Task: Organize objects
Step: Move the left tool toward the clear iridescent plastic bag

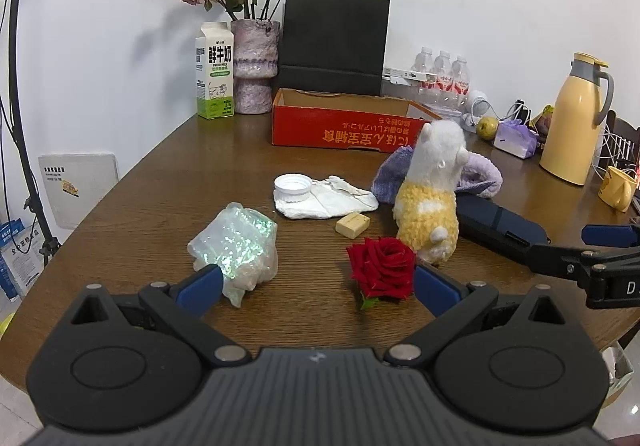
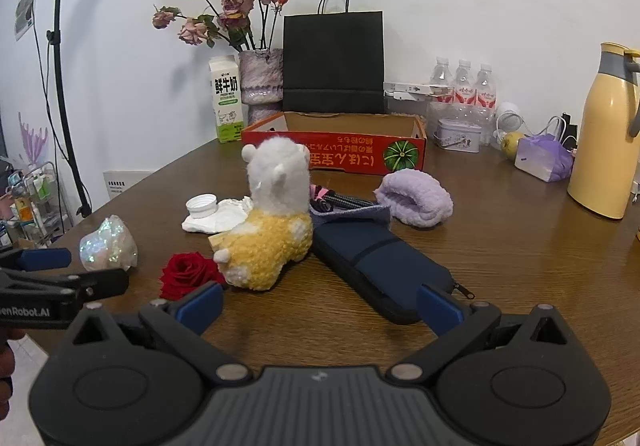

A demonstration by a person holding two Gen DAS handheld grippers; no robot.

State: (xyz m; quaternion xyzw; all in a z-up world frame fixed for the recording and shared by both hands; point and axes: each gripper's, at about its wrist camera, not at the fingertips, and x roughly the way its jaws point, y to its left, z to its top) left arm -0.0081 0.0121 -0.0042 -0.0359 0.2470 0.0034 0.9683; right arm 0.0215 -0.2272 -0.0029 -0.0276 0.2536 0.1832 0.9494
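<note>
Both grippers hang low at the near edge of the wooden table (image 1: 168, 166), jaws spread wide and holding nothing — a ready stance, I judge, before picking. The left gripper (image 1: 316, 282) frames the velvety red rose (image 1: 382, 268) and the crinkly iridescent wrapper (image 1: 236, 246); the right gripper (image 2: 320, 304) faces the woolly alpaca plush (image 2: 272, 222) and the flat navy zip pouch (image 2: 380, 266). Farther off lie a white cap (image 1: 293, 186) on crumpled tissue, a fluffy lilac cloth (image 2: 416, 198), and the open red cardboard box (image 2: 336, 150) — the likely destination.

"鲜牛奶" on milk carton (image 1: 215, 76)
</note>
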